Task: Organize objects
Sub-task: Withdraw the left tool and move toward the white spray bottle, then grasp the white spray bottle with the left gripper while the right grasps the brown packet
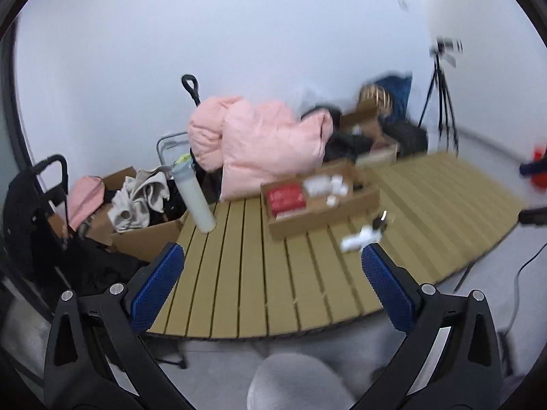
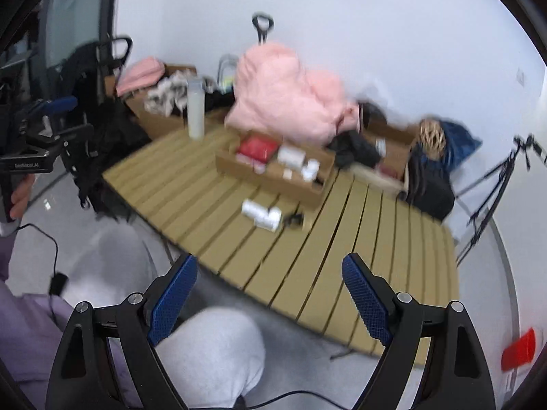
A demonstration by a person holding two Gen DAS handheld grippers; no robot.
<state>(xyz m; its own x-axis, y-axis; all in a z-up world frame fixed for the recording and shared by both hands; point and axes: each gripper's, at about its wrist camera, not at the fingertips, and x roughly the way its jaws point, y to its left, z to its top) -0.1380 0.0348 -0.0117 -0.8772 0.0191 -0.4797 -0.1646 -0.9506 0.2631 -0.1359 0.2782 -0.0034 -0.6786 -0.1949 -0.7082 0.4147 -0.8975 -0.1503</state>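
A shallow cardboard box (image 1: pixel 321 205) (image 2: pixel 273 174) sits on the tan slatted table (image 1: pixel 239 290) (image 2: pixel 359 256), with a red packet and small white boxes in it. In front of it lie two loose white boxes (image 1: pixel 359 237) (image 2: pixel 261 213) and a small black object (image 1: pixel 381 222) (image 2: pixel 294 218). A tall white bottle (image 1: pixel 196 198) (image 2: pixel 195 109) stands at the table's far left. My left gripper (image 1: pixel 273 273) hangs open over the near edge with nothing between its pads. My right gripper (image 2: pixel 270 294) is open too, empty, short of the table's near edge.
A pink padded jacket (image 1: pixel 259 147) (image 2: pixel 290 99) is heaped behind the box. Boxes of clothes (image 1: pixel 143 205) stand to the left. Dark bags and a helmet (image 2: pixel 432 136) are at the right, beside a tripod (image 1: pixel 442 102). Grey-trousered knees (image 2: pixel 205 352) are below the grippers.
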